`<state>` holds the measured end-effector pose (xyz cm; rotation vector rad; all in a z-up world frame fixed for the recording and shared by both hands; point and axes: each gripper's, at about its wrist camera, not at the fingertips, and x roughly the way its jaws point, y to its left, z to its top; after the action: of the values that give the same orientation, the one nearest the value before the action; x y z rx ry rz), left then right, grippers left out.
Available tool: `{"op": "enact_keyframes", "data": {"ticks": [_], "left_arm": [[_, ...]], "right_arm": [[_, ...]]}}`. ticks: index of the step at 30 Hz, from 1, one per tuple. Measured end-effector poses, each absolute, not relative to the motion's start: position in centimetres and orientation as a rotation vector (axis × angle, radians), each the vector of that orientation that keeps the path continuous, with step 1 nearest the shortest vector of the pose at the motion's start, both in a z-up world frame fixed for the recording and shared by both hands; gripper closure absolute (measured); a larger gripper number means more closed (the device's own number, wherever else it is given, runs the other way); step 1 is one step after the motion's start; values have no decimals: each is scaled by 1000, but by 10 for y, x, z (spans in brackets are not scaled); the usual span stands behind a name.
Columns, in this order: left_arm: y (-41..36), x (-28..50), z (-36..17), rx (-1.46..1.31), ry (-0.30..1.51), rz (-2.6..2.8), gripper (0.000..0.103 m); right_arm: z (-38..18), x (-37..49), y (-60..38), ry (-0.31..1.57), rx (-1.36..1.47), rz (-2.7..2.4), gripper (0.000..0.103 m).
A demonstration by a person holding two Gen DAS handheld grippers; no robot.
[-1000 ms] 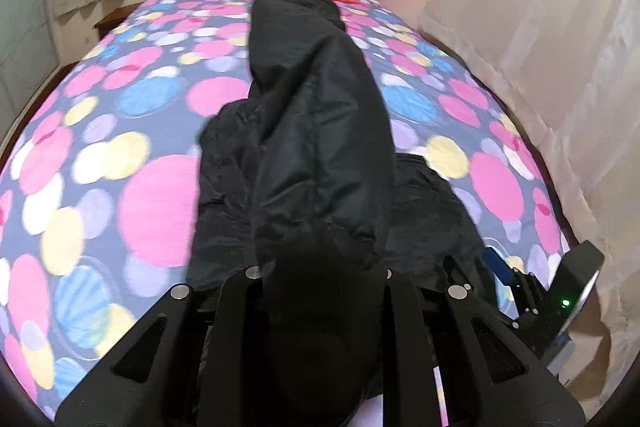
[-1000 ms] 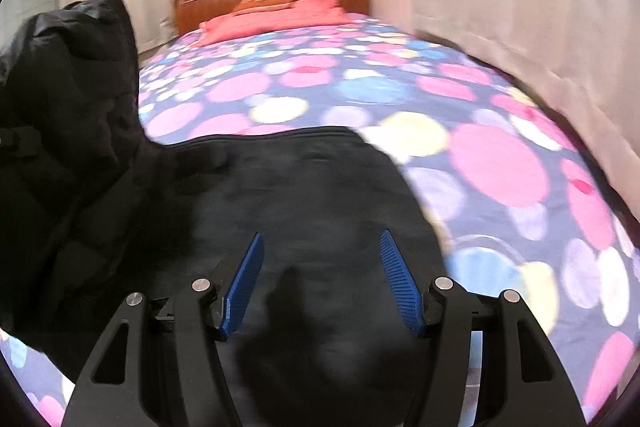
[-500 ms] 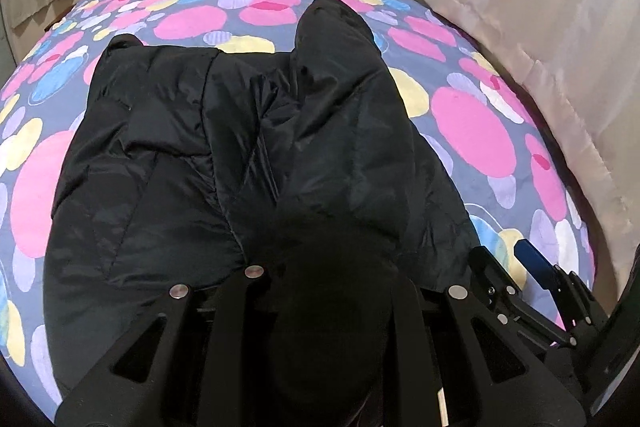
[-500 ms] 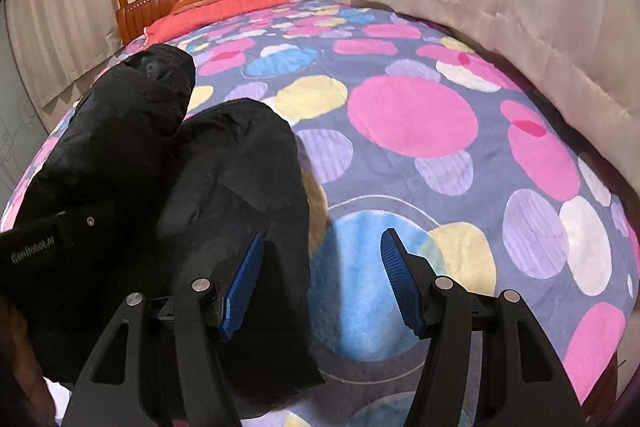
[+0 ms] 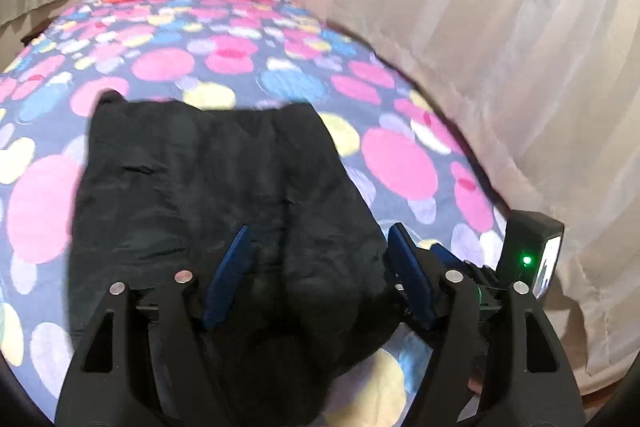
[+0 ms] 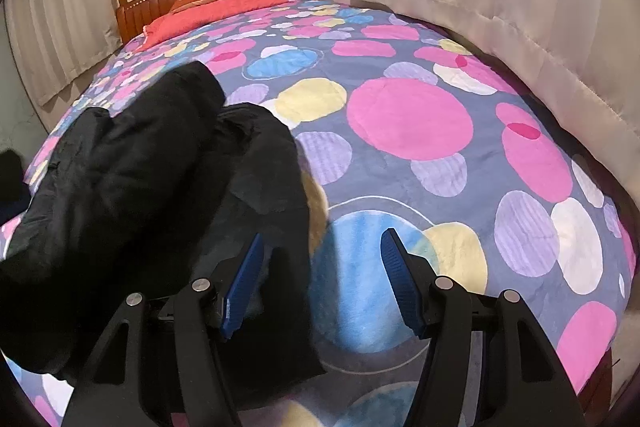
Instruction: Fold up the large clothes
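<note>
Left wrist view, black jacket [image 5: 208, 187] flat, left tongs [image 5: 316, 275] just opened empty, right wrist view, right tongs [image 6: 320, 283] apart, empty, sleeve [image 6: 120, 163] folded over.

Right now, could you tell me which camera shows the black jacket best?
The left wrist view: the jacket lies nearly whole across the bedspread, its far edge and both sides visible, though blurred. The right wrist view shows it only obliquely at the left, bunched and cut off by the frame's edge.

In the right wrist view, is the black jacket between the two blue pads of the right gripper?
No. The right gripper stands open over the bedspread, and the black jacket lies off to its left side.
</note>
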<state>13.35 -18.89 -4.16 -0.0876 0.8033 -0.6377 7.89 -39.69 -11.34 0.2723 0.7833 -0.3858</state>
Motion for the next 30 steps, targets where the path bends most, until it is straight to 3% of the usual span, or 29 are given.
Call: {"op": "enact_keyframes", "data": {"ticks": [8,10,12,16,24,27,28,30], "left_arm": [[-76,167,-49,-159,732,-365,28],[-54,176,-56,-190,744,-323,28],[-33,183,-68,-225,769,-295,28],[-19,187,-90,-274,807,-292,28],[-29,191,-118,-306,842,-350,26],[-37,193,-126,-301,856,-381,27],[-39,194,-127,-304,860,-382,28],[-41,195,-124,-317,858,-390,28]], "right_arm": [[-82,95,-371,733,289,-302,42],[-73,103,-360,720,298,-265,31],[-66,111,-352,706,304,-246,31],[-61,128,-336,720,324,-196,26],[-101,157,-321,886,357,-137,26],[-109,160,-321,896,395,-78,74],[-108,159,-320,888,386,-74,83],[-102,156,-320,862,354,-82,90]]}}
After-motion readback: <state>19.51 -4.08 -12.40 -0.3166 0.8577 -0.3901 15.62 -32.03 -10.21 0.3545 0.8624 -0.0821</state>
